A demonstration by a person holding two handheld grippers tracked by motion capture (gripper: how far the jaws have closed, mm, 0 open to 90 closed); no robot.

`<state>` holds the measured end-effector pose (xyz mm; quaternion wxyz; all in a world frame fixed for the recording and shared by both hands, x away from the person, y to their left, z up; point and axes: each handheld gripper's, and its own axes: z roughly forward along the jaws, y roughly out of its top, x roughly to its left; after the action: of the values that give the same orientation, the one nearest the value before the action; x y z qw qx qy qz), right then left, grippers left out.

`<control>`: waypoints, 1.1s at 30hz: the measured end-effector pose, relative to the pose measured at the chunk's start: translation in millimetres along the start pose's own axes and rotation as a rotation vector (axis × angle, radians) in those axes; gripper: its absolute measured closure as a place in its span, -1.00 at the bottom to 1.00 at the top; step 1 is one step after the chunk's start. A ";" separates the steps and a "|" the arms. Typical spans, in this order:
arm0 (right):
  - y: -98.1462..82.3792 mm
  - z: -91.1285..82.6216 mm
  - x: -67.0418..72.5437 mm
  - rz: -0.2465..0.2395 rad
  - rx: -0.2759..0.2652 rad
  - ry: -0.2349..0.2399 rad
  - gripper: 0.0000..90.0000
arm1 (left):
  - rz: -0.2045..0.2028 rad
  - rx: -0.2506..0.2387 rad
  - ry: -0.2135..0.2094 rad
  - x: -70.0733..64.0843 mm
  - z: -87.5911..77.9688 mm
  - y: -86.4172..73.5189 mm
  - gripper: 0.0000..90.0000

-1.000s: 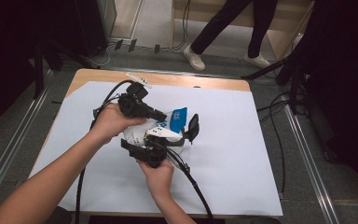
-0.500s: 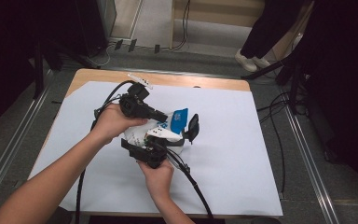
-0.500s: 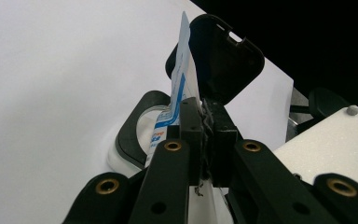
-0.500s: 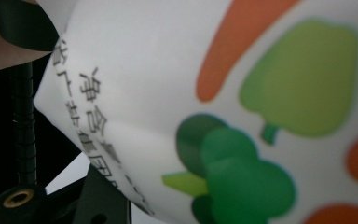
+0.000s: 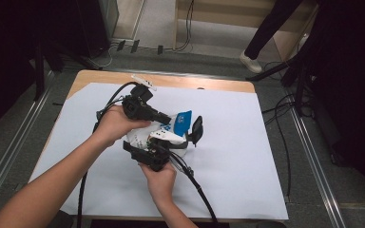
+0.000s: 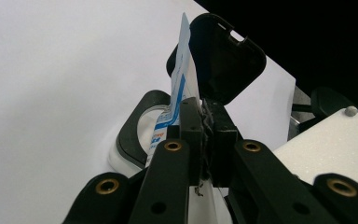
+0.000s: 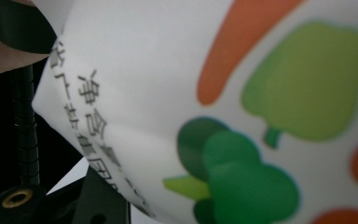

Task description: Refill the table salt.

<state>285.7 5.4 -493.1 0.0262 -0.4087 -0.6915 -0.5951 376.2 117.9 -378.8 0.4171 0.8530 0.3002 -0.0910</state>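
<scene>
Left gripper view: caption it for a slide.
Left gripper pinches a blue-and-white seal beside an open black lid.

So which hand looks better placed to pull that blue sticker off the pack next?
The left. Its claw is already shut on the blue sticker beside the open black lid. The right claw seems to steady the white pack.

A wooden table stands on a grey floor, and a white sheet covers most of its top, leaving a bare wood strip along the far edge. A small white strip lies on that far edge. Beyond the table, cables trail over the floor, and a person's leg with a white shoe stands there.
</scene>
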 end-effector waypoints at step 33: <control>1.8 -0.2 -2.1 0.004 0.003 0.012 0.17 | -0.005 -0.003 0.000 -0.5 1.7 0.7 0.96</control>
<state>288.1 4.0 -492.7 0.0322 -0.4065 -0.6912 -0.5966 376.4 116.0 -379.2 0.4184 0.8516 0.3023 -0.0917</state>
